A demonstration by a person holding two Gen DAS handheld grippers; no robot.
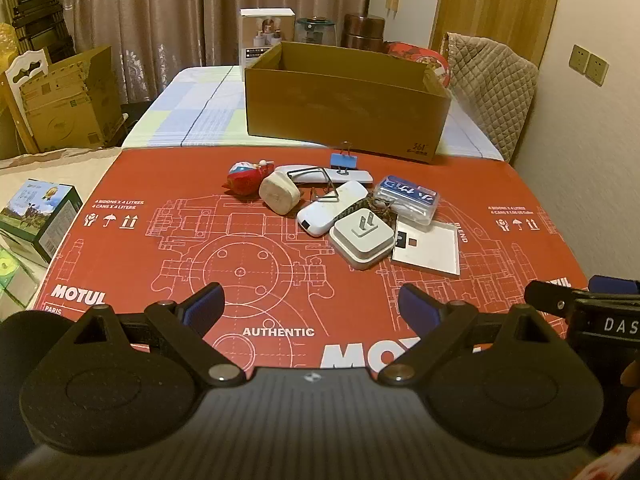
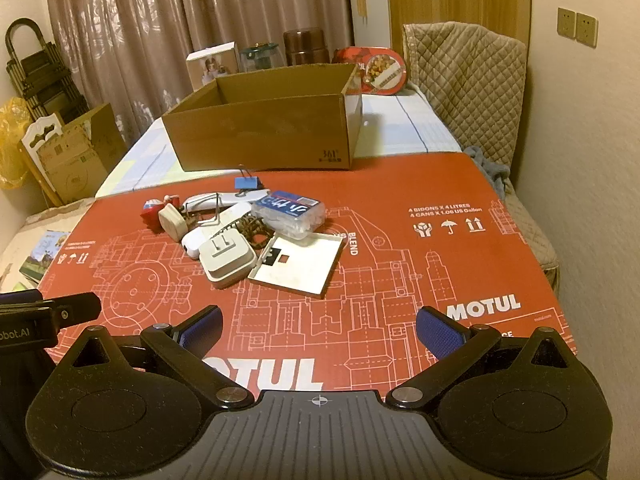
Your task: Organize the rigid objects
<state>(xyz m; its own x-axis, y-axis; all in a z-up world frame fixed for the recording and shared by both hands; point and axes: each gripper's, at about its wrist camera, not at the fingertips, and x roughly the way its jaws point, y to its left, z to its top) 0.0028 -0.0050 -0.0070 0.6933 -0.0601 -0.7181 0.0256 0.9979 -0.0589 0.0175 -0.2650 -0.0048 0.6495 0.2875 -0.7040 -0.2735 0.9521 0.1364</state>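
Observation:
A heap of small objects lies on the red Motul cardboard sheet (image 1: 160,184): a white plug adapter (image 1: 362,240) (image 2: 228,258), a flat white square lid (image 1: 428,249) (image 2: 298,262), a clear plastic case with a blue label (image 1: 410,198) (image 2: 289,209), a blue binder clip (image 1: 343,161) (image 2: 247,182), a red and white toy figure (image 1: 245,178) and a pale wooden block (image 1: 279,197). An open brown cardboard box (image 1: 344,120) (image 2: 260,136) stands behind the heap. My left gripper (image 1: 310,304) hangs open over the sheet's near edge, holding nothing. My right gripper (image 2: 318,326) is open too, short of the heap.
Behind the box stand a white carton (image 1: 267,26), a glass jar (image 1: 316,31), a brown canister (image 1: 364,31) and a red tin (image 2: 380,70). A quilted chair back (image 1: 492,88) is at the right by the wall. Cardboard boxes (image 1: 68,100) are stacked at the left.

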